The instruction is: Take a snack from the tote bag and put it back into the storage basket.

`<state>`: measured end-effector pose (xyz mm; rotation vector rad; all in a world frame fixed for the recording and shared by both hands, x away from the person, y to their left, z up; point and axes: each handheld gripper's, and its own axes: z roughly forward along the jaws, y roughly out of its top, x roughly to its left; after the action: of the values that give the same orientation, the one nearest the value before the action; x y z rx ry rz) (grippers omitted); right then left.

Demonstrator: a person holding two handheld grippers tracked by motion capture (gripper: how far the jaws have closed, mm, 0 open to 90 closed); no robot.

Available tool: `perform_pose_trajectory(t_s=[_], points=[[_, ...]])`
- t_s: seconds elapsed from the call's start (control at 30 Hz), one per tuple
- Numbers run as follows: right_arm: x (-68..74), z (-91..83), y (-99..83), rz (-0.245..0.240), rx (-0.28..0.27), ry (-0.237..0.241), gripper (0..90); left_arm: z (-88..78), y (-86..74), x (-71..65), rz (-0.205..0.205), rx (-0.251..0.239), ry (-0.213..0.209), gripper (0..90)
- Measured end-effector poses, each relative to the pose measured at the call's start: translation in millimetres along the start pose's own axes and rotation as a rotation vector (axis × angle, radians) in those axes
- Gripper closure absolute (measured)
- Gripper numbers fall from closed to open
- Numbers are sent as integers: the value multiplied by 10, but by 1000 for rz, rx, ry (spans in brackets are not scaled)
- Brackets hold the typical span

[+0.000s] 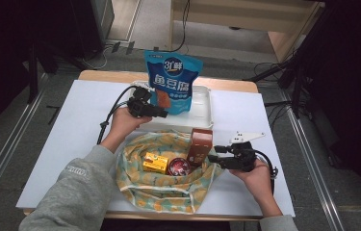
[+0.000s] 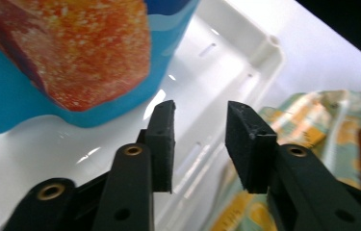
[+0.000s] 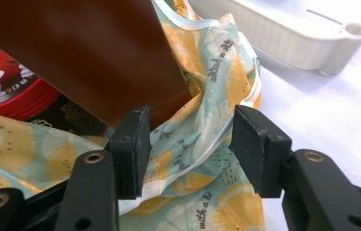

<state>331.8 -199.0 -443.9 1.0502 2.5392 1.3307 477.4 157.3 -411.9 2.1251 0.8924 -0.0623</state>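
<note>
Blue stand-up snack pouch (image 1: 172, 79) is stood upright in the white plastic tray (image 1: 202, 113), just ahead of the left gripper (image 2: 198, 139), whose spread jaws are empty; the right gripper (image 3: 187, 149) is held half-open around lemon-print bag cloth (image 3: 202, 144).

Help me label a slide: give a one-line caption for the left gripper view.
Left gripper, jaws open and empty, beside a blue snack pouch standing in a white tray.
</note>
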Motion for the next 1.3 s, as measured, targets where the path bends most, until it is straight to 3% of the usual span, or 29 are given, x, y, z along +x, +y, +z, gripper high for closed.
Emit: perform_pose_trajectory(t_s=[0.2,0.3,0.47,0.53,0.87,1.0,1.3], points=[[3,-24,2,-4,-9,10,490,-132,-38,-74,4,-15,-29,562],[6,-39,3,-5,-11,16,488,-186,-88,-108,12,2,-19,525],[12,-58,12,-11,-22,24,484,-315,-195,-145,2,1,-18,505],[12,-62,14,-16,-24,24,483,-378,-234,-158,-9,-5,-38,504],[59,-98,40,-32,-32,47,476,-543,-358,-273,24,-15,-42,474],[77,-116,46,-38,-36,50,475,-570,-417,-314,53,-4,-13,471],[147,-169,77,-62,-52,72,466,-686,-532,-359,57,-20,-23,457]])
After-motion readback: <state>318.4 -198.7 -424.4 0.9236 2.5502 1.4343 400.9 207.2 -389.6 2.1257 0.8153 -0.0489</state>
